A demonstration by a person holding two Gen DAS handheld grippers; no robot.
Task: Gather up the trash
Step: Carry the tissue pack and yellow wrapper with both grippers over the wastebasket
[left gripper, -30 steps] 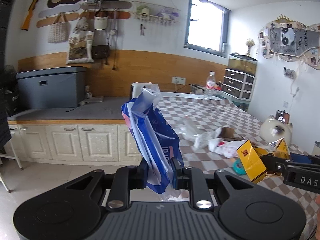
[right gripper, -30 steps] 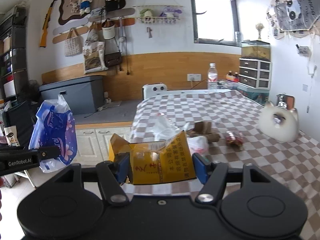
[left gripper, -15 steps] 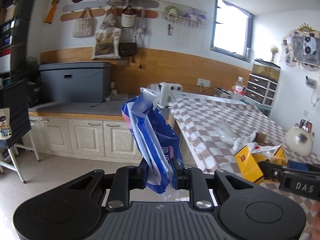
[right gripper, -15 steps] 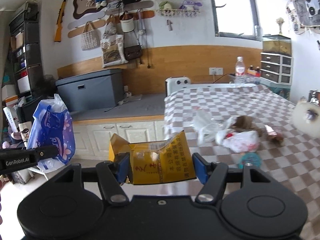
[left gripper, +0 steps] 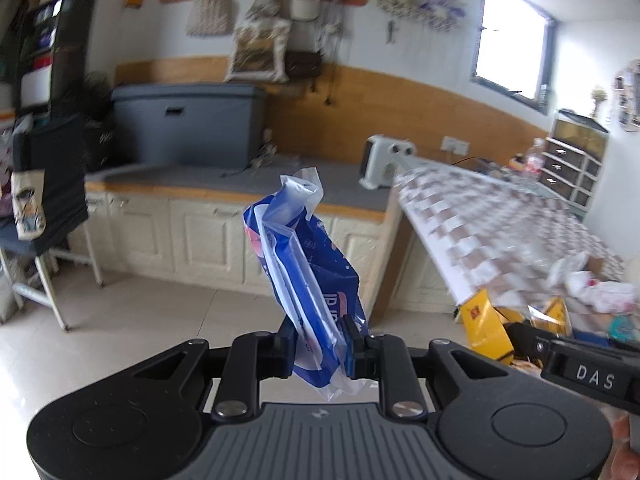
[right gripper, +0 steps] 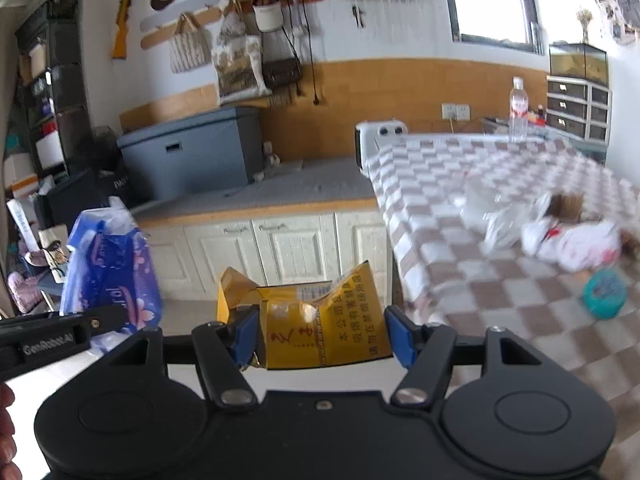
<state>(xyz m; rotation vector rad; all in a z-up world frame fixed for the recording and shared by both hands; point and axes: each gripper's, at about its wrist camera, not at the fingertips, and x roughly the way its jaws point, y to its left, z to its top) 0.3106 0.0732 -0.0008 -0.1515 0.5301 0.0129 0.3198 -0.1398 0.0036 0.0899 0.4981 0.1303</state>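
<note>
The step in hand looks like the carrying step: both pieces of trash are already picked up and are held away from the checkered table [right gripper: 460, 216], over the floor in front of the white cabinets [right gripper: 288, 248]. The left gripper [left gripper: 320, 346] is clamped on a blue plastic bag [left gripper: 308, 264], which stands up between its two pads, and the right gripper [right gripper: 320, 336] is clamped on a torn yellow carton [right gripper: 320, 320], pressed from both sides by the blue pads. In the left wrist view the yellow carton shows at the near edge of the table, low at the right. No trash bin can be seen in either view, so I cannot tell where the two pieces must go. My judgement is that the next move calls for finding the bin, bringing each gripper above it and opening the jaws only there, because the light bag can fall aside. Counted: two grippers, each with one piece of trash, so two pieces are collected. On the table about four pieces remain, all near its right side: one clear plastic bag [right gripper: 496, 224], one white wrapper with red marks [right gripper: 568, 240], one brown crumpled piece [right gripper: 568, 206] and one teal round lid [right gripper: 604, 294]; one water bottle [right gripper: 519, 110] stands at the far end of the table.
</note>
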